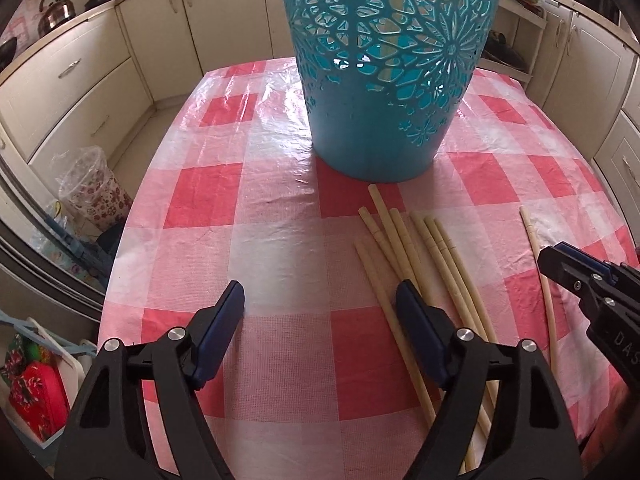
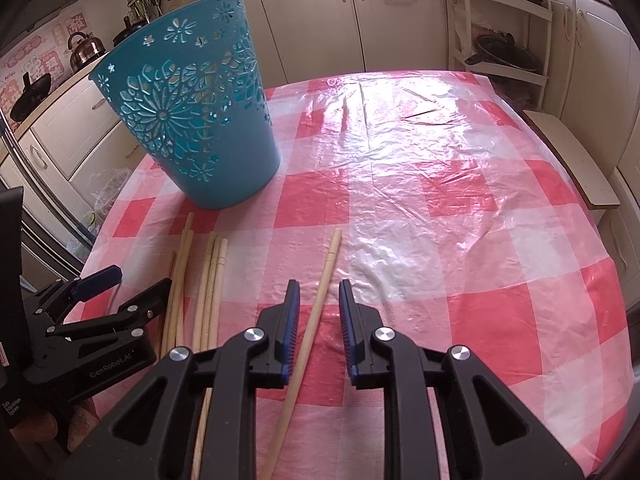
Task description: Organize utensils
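While its jaws stand partly apart, the right gripper [image 2: 319, 312] straddles a single chopstick [image 2: 316, 312] without the pads clamping it; that stick lies flat on the counter [image 2: 460, 208], apart from the others, its long axis running from the gripper away toward the far edge, tilted a little right. The left gripper [image 1: 320, 312] is spread wide and holds nothing, its right finger [image 1: 420, 332] over the near side of a bundle [image 1: 404, 248] of chopsticks. About seven sticks lie in that loose bundle, though overlaps make the count uncertain. All are pale, slim, smooth and slightly tapered, with faint rings near one end. They lie roughly parallel, fanning slightly, their far ends pointing toward one basket [image 1: 380, 80]. It is teal, round, pierced with flower cut-outs, and stands upright just beyond the bundle on the pink-and-white checked cloth [image 2: 400, 280] under clear plastic.
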Demonstrator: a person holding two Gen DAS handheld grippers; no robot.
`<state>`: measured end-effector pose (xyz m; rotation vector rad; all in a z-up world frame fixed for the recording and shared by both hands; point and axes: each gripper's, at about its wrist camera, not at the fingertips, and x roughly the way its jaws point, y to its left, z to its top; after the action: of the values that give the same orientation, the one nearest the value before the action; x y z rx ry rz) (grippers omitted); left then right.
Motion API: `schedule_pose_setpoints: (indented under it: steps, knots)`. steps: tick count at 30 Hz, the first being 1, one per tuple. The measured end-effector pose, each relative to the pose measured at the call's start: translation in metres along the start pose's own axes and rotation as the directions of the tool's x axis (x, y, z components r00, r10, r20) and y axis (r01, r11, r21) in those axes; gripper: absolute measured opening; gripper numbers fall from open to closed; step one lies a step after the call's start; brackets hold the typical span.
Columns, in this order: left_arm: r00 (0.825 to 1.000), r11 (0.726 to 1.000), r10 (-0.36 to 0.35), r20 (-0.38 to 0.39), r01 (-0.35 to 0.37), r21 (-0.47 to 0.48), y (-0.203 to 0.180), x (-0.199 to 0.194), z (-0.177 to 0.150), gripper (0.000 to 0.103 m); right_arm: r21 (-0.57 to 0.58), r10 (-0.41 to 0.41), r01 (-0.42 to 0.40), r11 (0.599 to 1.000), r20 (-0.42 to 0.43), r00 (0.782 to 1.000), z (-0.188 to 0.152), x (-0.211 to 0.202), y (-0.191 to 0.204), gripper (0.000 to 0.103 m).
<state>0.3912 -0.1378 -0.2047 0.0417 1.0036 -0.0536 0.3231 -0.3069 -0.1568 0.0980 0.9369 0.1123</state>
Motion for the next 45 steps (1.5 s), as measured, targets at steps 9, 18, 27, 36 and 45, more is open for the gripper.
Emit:
schedule_pose_setpoints:
  steps: [9, 18, 27, 36, 45]
  knots:
    - [0.995, 0.988, -0.099, 0.005, 0.098, 0.117, -0.009, -0.005, 0.000, 0.036, 0.006, -0.002, 0.002, 1.000, 0.000, 1.000, 0.000, 0.000, 0.000, 0.021]
    - [0.967, 0.872, -0.234, -0.104, 0.256, 0.418, -0.009, 0.002, 0.019, 0.017, 0.027, -0.009, 0.009, 1.000, 0.006, 1.000, 0.001, -0.003, -0.003, 0.026]
    - [0.984, 0.749, -0.137, -0.114, 0.178, 0.639, -0.010, 0.000, 0.021, 0.005, 0.043, -0.010, 0.009, 0.999, 0.004, 1.000, 0.001, -0.002, -0.006, 0.027]
    - [0.993, 0.848, -0.088, -0.076, 0.115, 0.517, 0.006, -0.002, 0.014, 0.015, 0.039, -0.014, 0.014, 0.999, 0.000, 1.000, 0.002, -0.001, -0.005, 0.027]
    - [0.998, 0.837, -0.030, -0.061, 0.059, 0.545, -0.005, -0.004, 0.008, 0.005, 0.028, -0.029, 0.029, 0.999, 0.005, 1.000, 0.001, -0.001, -0.003, 0.027]
